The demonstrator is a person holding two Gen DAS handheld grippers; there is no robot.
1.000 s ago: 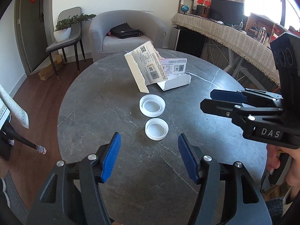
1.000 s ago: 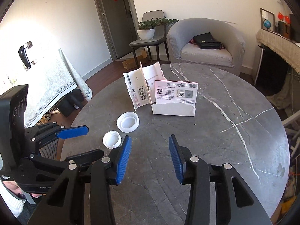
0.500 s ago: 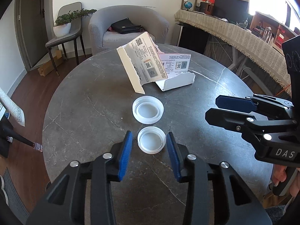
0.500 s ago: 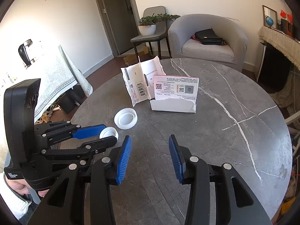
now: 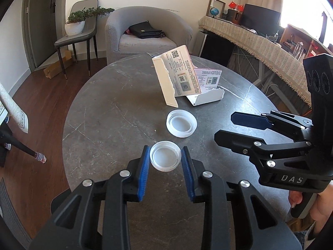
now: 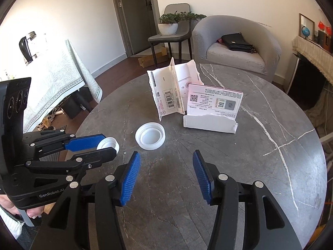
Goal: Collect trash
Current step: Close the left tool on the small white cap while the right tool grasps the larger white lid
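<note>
On the round grey marble table (image 5: pixel 116 112) lie two white plastic lids and two torn pieces of white carton. My left gripper (image 5: pixel 165 156) is shut on the smaller white lid (image 5: pixel 165 158), its blue pads touching both sides; in the right wrist view that lid (image 6: pixel 109 142) shows between the left fingers. The larger lid (image 5: pixel 181 123) (image 6: pixel 150 135) lies just beyond it. The torn carton pieces (image 5: pixel 177 77) (image 6: pixel 212 108) stand upright farther back. My right gripper (image 6: pixel 165 170) is open and empty, hovering over bare table to the right of the left one.
A grey armchair (image 5: pixel 145 33) with a black bag stands behind the table. A chair with a potted plant (image 5: pixel 75 23) is at the left. A cloth-covered desk (image 5: pixel 260 39) runs along the right. Another cloth-covered table (image 6: pixel 52 79) is at the left.
My left gripper has moved forward to the smaller lid and closed from wide open onto it. The right gripper has stayed open and shifted only slightly.
</note>
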